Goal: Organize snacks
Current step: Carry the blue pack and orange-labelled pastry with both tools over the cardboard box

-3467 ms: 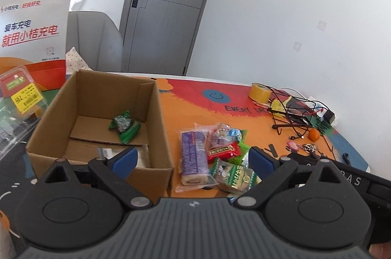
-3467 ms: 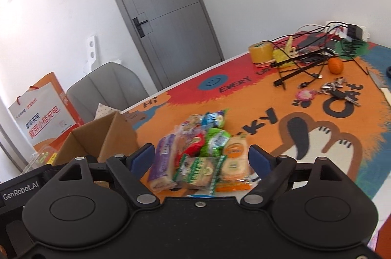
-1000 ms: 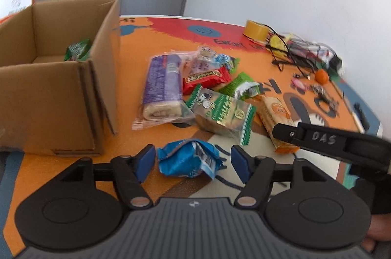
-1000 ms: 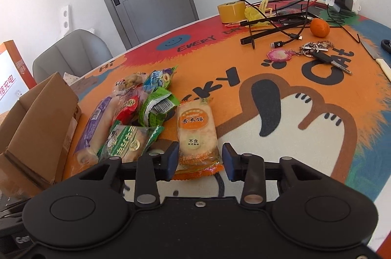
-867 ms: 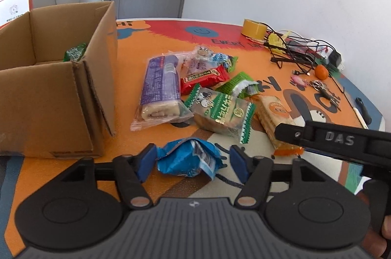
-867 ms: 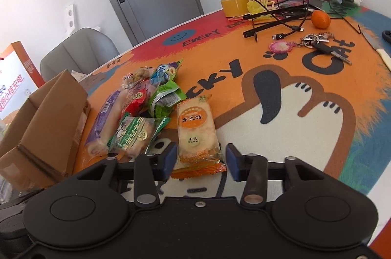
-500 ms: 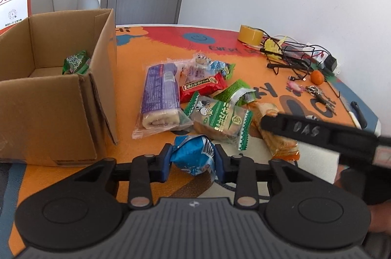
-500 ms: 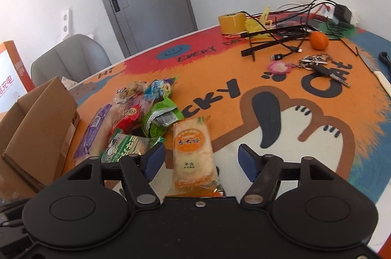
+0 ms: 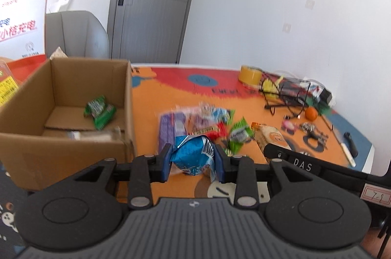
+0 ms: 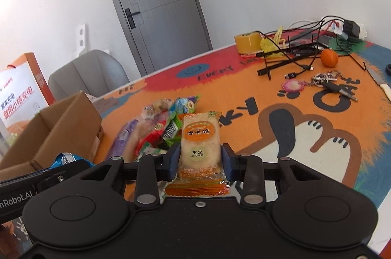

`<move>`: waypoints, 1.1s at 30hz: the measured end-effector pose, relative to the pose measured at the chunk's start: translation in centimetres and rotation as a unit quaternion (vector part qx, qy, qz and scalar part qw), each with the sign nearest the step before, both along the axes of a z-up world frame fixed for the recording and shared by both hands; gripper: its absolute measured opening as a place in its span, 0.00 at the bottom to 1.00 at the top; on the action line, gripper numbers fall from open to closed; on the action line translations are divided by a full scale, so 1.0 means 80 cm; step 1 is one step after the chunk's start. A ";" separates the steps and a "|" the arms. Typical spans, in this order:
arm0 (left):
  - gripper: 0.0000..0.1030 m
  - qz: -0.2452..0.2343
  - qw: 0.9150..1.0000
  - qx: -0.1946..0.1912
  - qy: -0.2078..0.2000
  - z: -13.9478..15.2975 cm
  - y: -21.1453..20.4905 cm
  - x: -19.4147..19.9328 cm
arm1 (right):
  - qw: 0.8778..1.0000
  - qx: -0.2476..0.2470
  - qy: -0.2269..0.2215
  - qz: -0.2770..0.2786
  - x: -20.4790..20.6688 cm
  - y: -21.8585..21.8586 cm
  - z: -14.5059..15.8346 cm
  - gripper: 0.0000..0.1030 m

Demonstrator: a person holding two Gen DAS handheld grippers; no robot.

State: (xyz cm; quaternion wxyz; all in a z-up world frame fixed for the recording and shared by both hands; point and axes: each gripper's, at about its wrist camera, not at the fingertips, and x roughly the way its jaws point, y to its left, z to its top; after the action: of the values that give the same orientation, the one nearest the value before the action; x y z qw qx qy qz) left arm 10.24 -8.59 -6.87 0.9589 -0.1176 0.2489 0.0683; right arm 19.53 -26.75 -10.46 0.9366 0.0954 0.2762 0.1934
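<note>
Left gripper [image 9: 193,159]: my fingers are clamped on the blue snack packet [image 9: 194,154], off the tabletop [image 9: 171,93] beside the cardboard box [image 9: 66,137]. Right gripper [image 10: 200,160]: fingers closing, rice cracker pack [image 10: 199,141] pinched upright between them, in front of the snack pile [image 10: 156,127].

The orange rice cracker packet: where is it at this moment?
In the right wrist view the orange rice cracker packet is clamped upright in the right gripper, just in front of the snack pile on the mat.

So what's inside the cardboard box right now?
In the cardboard box, a green snack packet lies on the floor near the back. Something pale and clear lies against the front wall, too blurred to name. The near wall hides the front strip of the floor.
</note>
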 end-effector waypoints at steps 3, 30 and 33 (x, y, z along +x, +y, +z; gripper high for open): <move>0.33 0.009 1.000 -0.001 -0.017 0.014 0.009 -0.010 | 1.000 0.007 -0.010 0.006 -0.006 0.006 0.012 0.35; 0.33 0.103 0.993 -0.011 -0.054 0.068 0.138 -0.063 | 0.997 0.030 -0.023 0.072 -0.024 0.099 0.060 0.35; 0.33 0.105 0.993 -0.017 -0.050 0.068 0.148 -0.063 | 0.996 0.033 -0.025 0.079 -0.027 0.107 0.063 0.35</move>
State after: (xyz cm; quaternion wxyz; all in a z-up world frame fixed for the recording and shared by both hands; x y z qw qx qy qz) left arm 5.23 3.23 -1.46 0.9556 -0.1624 0.1877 0.1587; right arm 17.39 -18.23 -5.42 0.9215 0.0996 0.2525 0.2778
